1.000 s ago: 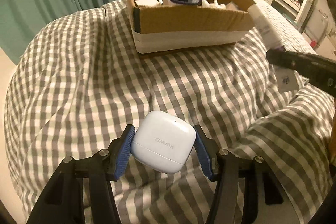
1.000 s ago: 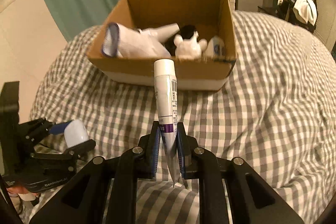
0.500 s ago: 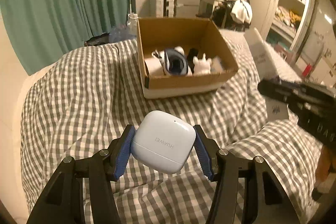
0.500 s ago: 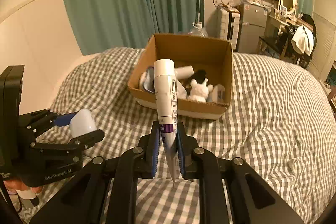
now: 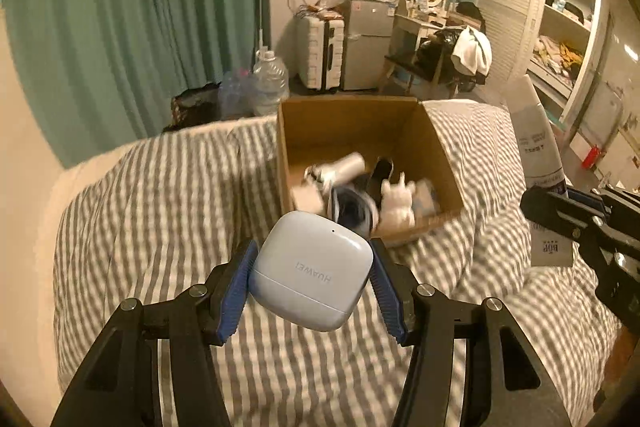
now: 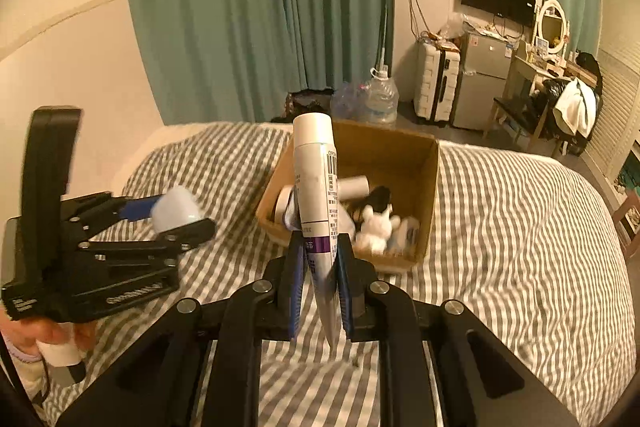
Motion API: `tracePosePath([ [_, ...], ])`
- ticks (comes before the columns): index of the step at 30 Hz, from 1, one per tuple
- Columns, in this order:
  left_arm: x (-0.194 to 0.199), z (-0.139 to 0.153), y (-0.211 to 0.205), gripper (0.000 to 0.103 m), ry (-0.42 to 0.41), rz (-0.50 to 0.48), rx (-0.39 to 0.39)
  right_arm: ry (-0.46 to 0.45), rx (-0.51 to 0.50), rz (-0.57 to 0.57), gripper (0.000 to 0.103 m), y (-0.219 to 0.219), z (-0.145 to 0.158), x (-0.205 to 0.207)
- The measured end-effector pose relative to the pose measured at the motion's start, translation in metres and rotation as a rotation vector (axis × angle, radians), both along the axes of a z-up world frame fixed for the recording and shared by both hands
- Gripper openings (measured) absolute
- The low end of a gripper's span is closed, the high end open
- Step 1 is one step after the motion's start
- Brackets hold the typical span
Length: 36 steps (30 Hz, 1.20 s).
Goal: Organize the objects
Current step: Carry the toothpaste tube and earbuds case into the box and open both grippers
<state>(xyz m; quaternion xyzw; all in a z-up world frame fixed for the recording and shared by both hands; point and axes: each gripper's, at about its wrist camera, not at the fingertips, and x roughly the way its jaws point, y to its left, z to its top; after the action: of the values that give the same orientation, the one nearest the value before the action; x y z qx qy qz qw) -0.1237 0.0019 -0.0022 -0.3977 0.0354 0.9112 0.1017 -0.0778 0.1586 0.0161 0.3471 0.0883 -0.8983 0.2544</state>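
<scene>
Left wrist: box contents (image 5: 360,187) motion-blurred.

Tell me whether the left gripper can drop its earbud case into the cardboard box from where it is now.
Probably yes. The left gripper, shut on the earbud case, faces the cardboard box, whose top is open. Only checked bedding lies between them, and the right gripper with its tube stays off to the side.

Items inside the cardboard box (image 5: 436,151) motion-blurred, tube (image 6: 318,203) hiding some, bed cover (image 5: 160,211) smeared
</scene>
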Motion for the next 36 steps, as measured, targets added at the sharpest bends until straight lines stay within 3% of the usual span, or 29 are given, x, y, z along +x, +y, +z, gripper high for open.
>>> tracePosePath([
  [8,-0.086,-0.012,0.032,0.057,0.023,-0.030,-0.014,-0.023,-0.025,0.018,0.014,-0.009,-0.008,-0.082],
  [18,-0.154,-0.057,0.052,0.057,-0.034,-0.040,0.013,-0.103,-0.052,-0.002,0.014,-0.008,-0.061,-0.163],
  [26,-0.183,-0.078,0.057,0.057,-0.062,-0.060,0.035,-0.158,-0.051,-0.066,0.014,-0.001,-0.099,-0.200],
  [32,-0.182,-0.085,0.056,0.058,-0.076,-0.072,0.027,-0.180,-0.075,-0.084,0.015,0.007,-0.110,-0.209],
  [35,-0.176,-0.084,0.056,0.062,-0.091,-0.089,0.035,-0.180,-0.110,-0.094,0.018,0.014,-0.109,-0.209],
  [36,-0.174,-0.082,0.056,0.069,-0.089,-0.087,0.035,-0.178,-0.113,-0.101,0.025,0.016,-0.107,-0.209],
])
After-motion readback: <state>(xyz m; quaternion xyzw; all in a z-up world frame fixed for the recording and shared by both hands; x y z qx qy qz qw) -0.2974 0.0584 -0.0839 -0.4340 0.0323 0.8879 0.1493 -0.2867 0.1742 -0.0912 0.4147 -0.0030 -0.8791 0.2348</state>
